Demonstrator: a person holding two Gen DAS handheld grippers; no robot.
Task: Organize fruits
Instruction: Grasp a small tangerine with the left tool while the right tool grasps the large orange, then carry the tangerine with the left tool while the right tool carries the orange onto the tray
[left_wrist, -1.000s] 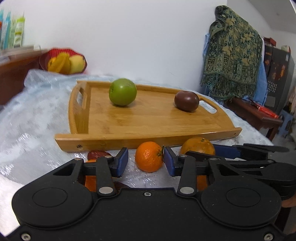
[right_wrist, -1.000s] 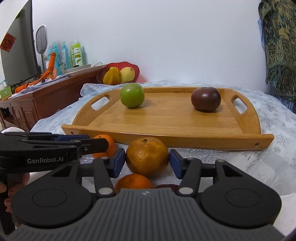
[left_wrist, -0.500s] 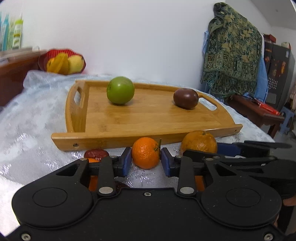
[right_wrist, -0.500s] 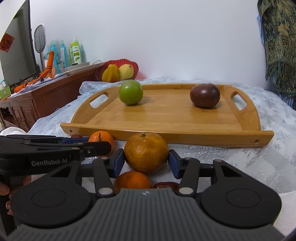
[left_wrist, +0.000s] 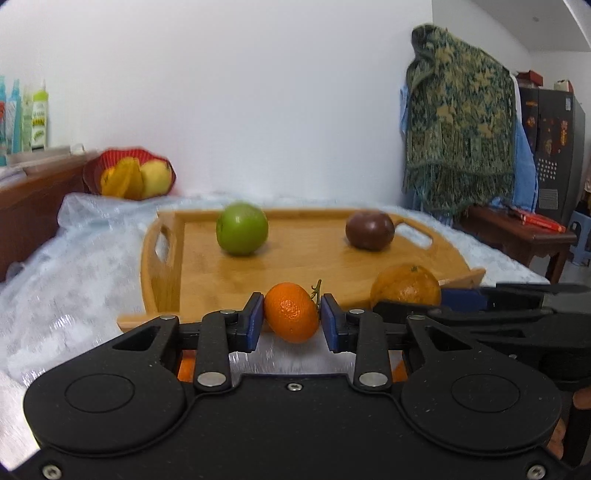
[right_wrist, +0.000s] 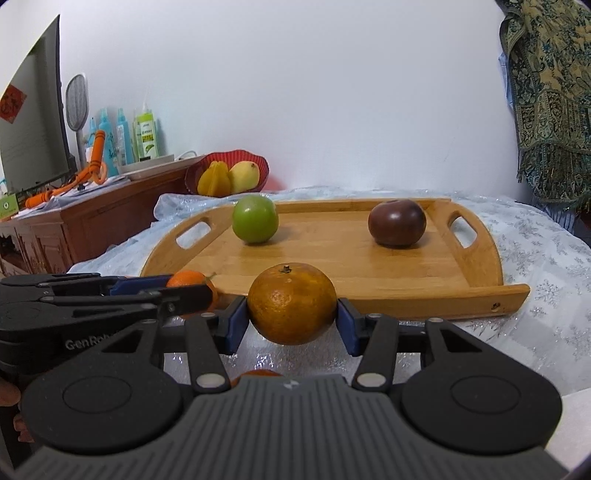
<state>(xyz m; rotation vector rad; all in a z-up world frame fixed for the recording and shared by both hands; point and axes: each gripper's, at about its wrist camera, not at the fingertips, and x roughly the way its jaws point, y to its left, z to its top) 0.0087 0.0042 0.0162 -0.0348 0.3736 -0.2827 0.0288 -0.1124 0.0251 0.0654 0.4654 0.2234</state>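
left tongs (left_wrist: 292, 320) clamped on small orange (left_wrist: 291, 312); right tongs (right_wrist: 291, 319) clamped on large orange (right_wrist: 291, 303) (both raised just before the wooden tray (right_wrist: 406, 280)). green apple (right_wrist: 255, 219) and dark fruit (right_wrist: 397, 222) rest on that tray.

We closed the left claw (left_wrist: 291, 320) onto the small orange (left_wrist: 291, 312) between its pads and lifted it off the tabletop; likewise our right claw (right_wrist: 291, 320) clamped and raised the large orange (right_wrist: 291, 303).

Home: sideboard (right_wrist: 92, 218), fruit bowl (right_wrist: 227, 173), draped shawl (left_wrist: 458, 136).
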